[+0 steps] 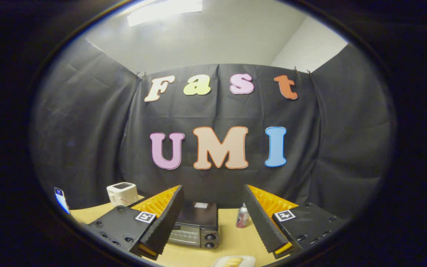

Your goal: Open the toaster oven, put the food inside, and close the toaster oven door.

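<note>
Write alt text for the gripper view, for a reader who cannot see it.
The gripper is open above a tan table, its fingers framing a closed toaster oven just ahead. A white plate of food lies nearest, a small can stands beside the oven, and a white appliance sits farther back.

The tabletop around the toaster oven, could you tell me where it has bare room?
Bare table lies between the toaster oven, the can and the plate of food. The open gripper hangs above. The white appliance crowds the far left corner.
</note>
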Motion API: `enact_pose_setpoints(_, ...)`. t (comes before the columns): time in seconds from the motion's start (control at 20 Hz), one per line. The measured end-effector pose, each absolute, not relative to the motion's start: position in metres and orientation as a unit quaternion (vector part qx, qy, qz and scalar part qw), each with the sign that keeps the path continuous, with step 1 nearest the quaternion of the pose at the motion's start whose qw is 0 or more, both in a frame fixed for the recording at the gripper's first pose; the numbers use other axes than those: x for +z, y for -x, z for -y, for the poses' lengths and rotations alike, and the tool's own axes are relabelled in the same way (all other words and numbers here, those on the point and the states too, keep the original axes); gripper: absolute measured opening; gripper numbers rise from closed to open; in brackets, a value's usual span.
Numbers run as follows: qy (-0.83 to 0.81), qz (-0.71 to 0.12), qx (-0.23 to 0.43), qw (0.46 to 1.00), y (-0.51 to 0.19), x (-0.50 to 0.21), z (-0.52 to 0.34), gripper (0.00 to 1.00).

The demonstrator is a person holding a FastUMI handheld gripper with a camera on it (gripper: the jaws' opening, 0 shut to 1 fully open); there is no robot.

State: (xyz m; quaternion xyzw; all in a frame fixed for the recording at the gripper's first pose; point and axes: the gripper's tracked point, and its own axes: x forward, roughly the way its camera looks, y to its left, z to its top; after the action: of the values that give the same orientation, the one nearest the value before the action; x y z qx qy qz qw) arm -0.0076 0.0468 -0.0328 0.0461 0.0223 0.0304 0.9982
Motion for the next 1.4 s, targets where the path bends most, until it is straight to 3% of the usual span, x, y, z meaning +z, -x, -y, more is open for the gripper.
enact_pose_setpoints(0.35,-0.057,-0.015,0.048,0.997,-0.013,-0.056,-0.086,1.0)
enact_pose_setpoints(0.85,-0.056,-0.009,0.03,0.998,-0.078,-0.147,-0.133,1.0)
enact_pose_setpoints(1.4,-0.081,-0.049,0.039,0.995,-0.121,-0.217,-0.188,1.0)
